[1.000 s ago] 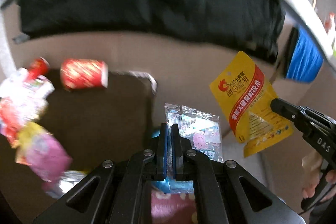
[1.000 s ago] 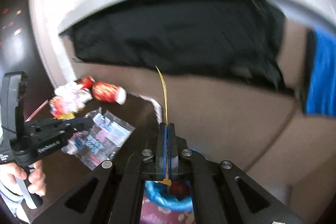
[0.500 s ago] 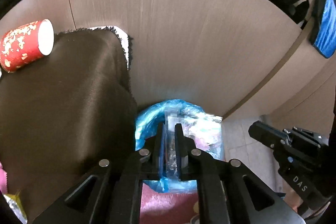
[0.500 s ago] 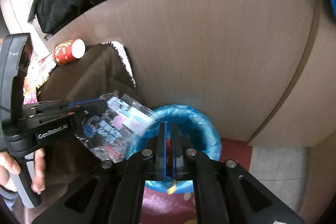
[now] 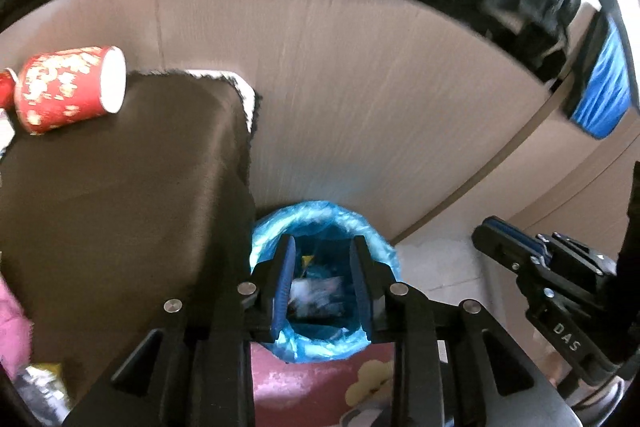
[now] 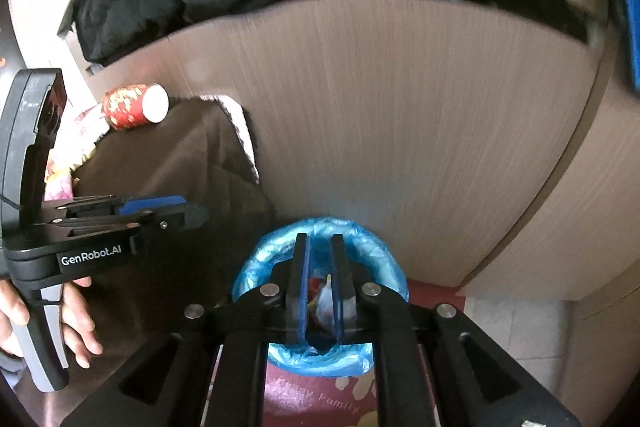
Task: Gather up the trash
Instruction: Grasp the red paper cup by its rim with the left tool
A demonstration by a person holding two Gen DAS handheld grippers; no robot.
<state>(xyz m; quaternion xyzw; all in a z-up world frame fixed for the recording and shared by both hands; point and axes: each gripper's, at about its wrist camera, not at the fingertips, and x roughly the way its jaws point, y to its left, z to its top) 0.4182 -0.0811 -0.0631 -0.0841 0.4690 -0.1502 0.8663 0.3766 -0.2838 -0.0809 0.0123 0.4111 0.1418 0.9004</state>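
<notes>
Hovering over the blue-lined bin (image 5: 320, 227), both claws have just been opening and nothing is left between their jaws. The left claw (image 5: 322, 279) stands fairly wide apart, with the clear printed wrapper (image 5: 316, 291) lying down inside the bin, seen through the gap and apparently free of the pads. The right claw (image 6: 318, 283) is parted only a little; through its gap, low in the frame, a scrap with a yellow tip (image 6: 326, 293) sits among the rubbish in the bin, and I judge it released too, though the gap is narrow.

So this pair of drops looks done, and more remains. On the dark brown worktop (image 5: 120, 207), at the upper left of the left-wrist frame, a red paper cup (image 5: 68, 87) lies on its side, well apart from the bin. Beside it, at the left edge of the right-wrist frame, a heap of colourful wrappers (image 6: 80, 131) waits, partly hidden by the other tool. A pink packet (image 5: 12, 323) and a silvery one (image 5: 40, 387) show at the lower left of the left-wrist frame.

Readable writing: "GenRobot.AI" on the left tool's body, "DAS" on the right tool's, and "Family" on the red bin wall (image 6: 320, 403) at bottom centre. The cup's gold print is too blurred to read.
</notes>
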